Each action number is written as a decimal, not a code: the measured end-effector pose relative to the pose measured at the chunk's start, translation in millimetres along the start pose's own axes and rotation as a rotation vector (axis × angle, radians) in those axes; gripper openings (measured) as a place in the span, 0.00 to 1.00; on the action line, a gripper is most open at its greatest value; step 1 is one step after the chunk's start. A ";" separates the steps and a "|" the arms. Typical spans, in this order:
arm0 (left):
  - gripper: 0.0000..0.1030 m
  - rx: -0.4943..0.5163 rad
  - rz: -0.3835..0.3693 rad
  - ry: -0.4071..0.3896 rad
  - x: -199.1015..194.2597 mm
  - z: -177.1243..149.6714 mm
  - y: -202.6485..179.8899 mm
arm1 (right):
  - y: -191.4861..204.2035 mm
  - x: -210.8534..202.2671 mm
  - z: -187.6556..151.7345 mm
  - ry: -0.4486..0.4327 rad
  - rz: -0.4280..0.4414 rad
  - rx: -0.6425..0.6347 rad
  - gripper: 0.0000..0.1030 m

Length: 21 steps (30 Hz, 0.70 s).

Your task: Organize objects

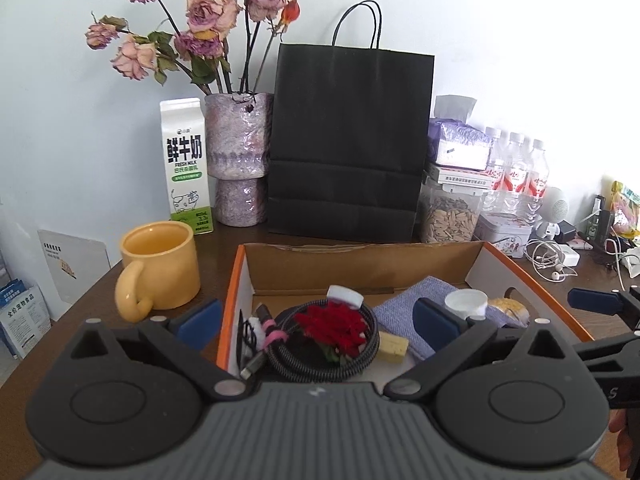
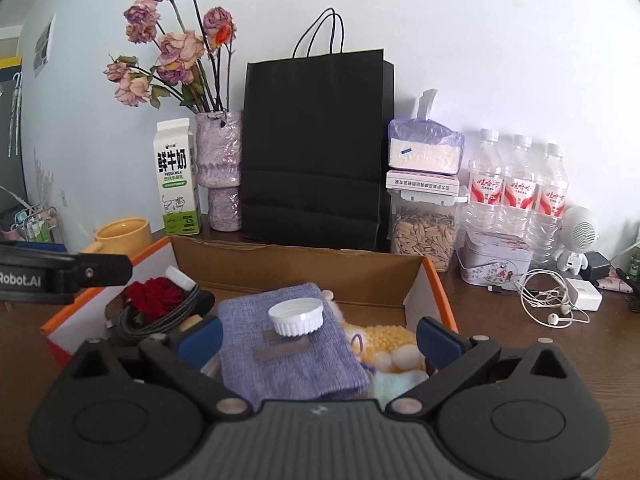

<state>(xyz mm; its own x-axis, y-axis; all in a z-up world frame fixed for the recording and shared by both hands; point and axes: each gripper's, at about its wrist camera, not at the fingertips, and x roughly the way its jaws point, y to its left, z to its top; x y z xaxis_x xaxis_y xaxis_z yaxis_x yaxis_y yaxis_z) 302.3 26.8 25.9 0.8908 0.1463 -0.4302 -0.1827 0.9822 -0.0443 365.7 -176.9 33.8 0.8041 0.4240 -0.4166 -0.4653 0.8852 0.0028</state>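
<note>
An open cardboard box (image 1: pixel 360 266) with orange edges holds a coiled black cable (image 1: pixel 360 364), a red flower (image 1: pixel 336 328), a purple cloth pouch (image 2: pixel 288 344), a white cap (image 2: pixel 295 317) on the pouch, and a yellow plush toy (image 2: pixel 390 346). My left gripper (image 1: pixel 318 322) is open and empty above the box's left part, over the cable and flower. My right gripper (image 2: pixel 318 338) is open and empty above the pouch and cap. The left gripper's side shows in the right wrist view (image 2: pixel 60 276).
A yellow mug (image 1: pixel 160 266) stands left of the box. Behind are a milk carton (image 1: pixel 186 166), a vase of dried roses (image 1: pixel 238 160), a black paper bag (image 1: pixel 348 140), a seed jar (image 2: pixel 424 236), water bottles (image 2: pixel 516 192), a tin (image 2: pixel 496 266) and earphones (image 2: pixel 548 306).
</note>
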 end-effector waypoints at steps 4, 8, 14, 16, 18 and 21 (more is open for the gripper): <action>1.00 -0.020 -0.006 0.023 -29.2 -13.7 0.1 | 3.0 -32.2 -7.2 0.005 0.012 0.004 1.00; 1.00 -0.013 0.001 0.041 -58.5 -29.9 -3.8 | 5.3 -62.2 -18.0 0.022 0.019 0.003 1.00; 1.00 -0.008 0.001 0.085 -93.4 -54.7 -11.5 | 6.0 -98.6 -39.2 0.053 0.042 0.030 1.00; 1.00 -0.001 -0.001 0.097 -102.1 -63.0 -14.4 | 5.9 -108.1 -45.0 0.063 0.048 0.037 1.00; 1.00 0.004 -0.004 0.106 -109.5 -69.4 -16.6 | 6.0 -115.9 -49.2 0.069 0.052 0.043 1.00; 1.00 0.002 -0.005 0.109 -118.0 -74.4 -17.7 | 8.6 -126.3 -53.6 0.072 0.059 0.044 1.00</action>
<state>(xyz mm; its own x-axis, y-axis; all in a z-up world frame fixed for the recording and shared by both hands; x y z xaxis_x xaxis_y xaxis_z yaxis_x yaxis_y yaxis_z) 169.5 -16.6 10.3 0.8411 0.1280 -0.5256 -0.1776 0.9831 -0.0447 240.4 -233.1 37.8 0.7467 0.4620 -0.4785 -0.4929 0.8674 0.0683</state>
